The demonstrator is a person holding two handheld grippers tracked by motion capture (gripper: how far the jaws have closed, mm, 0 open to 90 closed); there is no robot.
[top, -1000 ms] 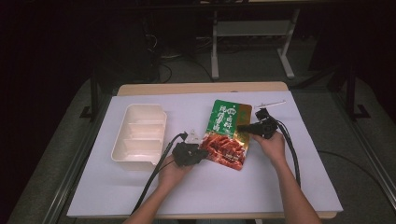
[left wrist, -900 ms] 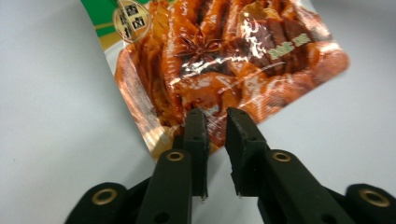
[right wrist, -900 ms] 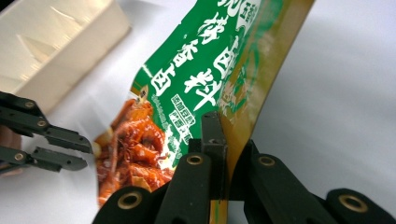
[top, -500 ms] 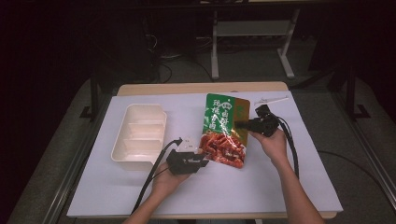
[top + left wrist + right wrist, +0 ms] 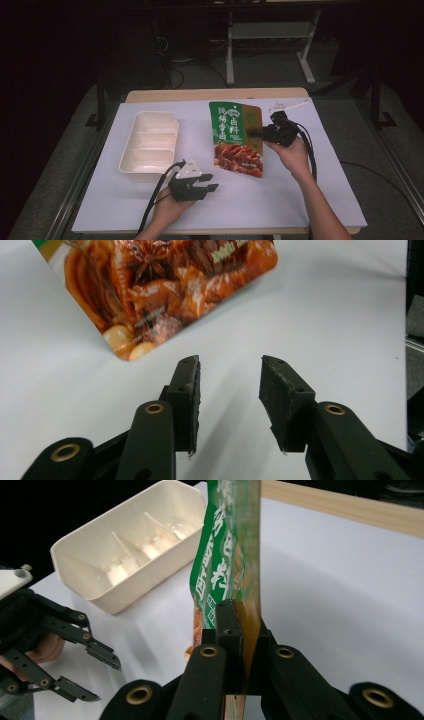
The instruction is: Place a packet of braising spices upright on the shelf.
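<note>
One food pouch (image 5: 235,136) — one divided tray (image 5: 149,145) — two grippers: left gripper (image 5: 206,183), right gripper (image 5: 252,133).

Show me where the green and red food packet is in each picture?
High view: the food packet is at the middle of the table, pinched at its right edge by the right claw.
Left gripper view: its red lower end fills the top left, beyond the open left claw.
Right gripper view: it stands edge-on in the middle, clamped in the jaws.
Shared landmark: the white table cover under it.
</note>
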